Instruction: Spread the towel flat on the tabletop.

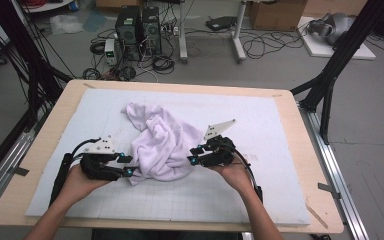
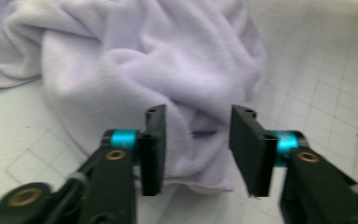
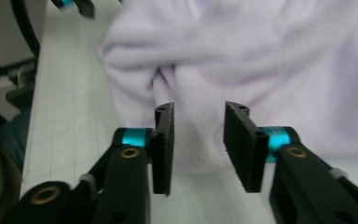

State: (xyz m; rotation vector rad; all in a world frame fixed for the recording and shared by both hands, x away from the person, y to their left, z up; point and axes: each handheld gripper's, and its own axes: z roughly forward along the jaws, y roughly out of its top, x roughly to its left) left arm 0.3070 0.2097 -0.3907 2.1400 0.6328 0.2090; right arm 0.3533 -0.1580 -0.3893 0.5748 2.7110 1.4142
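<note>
A crumpled pale lilac towel (image 1: 162, 145) lies bunched in the middle of the white gridded mat (image 1: 260, 190). My left gripper (image 1: 126, 165) is at the towel's near left edge and points right. Its jaws stand open in the left gripper view (image 2: 196, 140), with a towel fold (image 2: 158, 60) just beyond them and nothing pinched. My right gripper (image 1: 195, 155) is at the towel's right edge and points left. It is open too (image 3: 198, 135), facing the towel (image 3: 261, 56) without gripping it. The left gripper's tip (image 3: 74, 4) peeks in at the top left of the right gripper view.
The mat rests on a wooden table (image 1: 307, 150) with bare rims all round. Black frame legs (image 1: 330, 75) stand at the right and left corners. Beyond the far edge, computer towers (image 1: 137, 30) and cables sit on the floor.
</note>
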